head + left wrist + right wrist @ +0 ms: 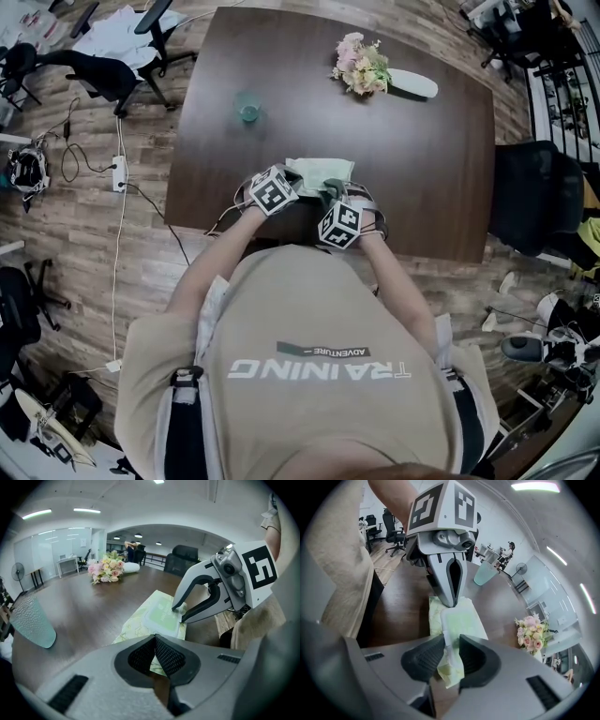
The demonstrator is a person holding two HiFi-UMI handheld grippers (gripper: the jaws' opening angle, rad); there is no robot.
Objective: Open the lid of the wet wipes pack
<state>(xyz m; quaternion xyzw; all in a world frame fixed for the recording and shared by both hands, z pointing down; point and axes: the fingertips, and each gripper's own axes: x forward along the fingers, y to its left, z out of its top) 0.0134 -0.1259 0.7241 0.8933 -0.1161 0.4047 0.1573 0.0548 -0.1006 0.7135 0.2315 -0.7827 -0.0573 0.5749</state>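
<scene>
The pale green wet wipes pack [314,171] lies flat near the front edge of the dark table [422,169], its plastic lid [161,616] lying down flat on top. My left gripper [154,641] is shut, its pads meeting over the pack's end edge [157,667]. In the right gripper view its tips [447,603] rest on the far end of the pack [461,620]. From the opposite end, my right gripper [450,653] holds the lid's rim between its pads. In the left gripper view, the right gripper [178,614] straddles the lid's corner.
A teal glass [248,111] stands mid-table to the left and a flower bouquet [361,67] lies at the far side. Office chairs [534,197] and cables ring the table. The person's torso is close against the table's front edge.
</scene>
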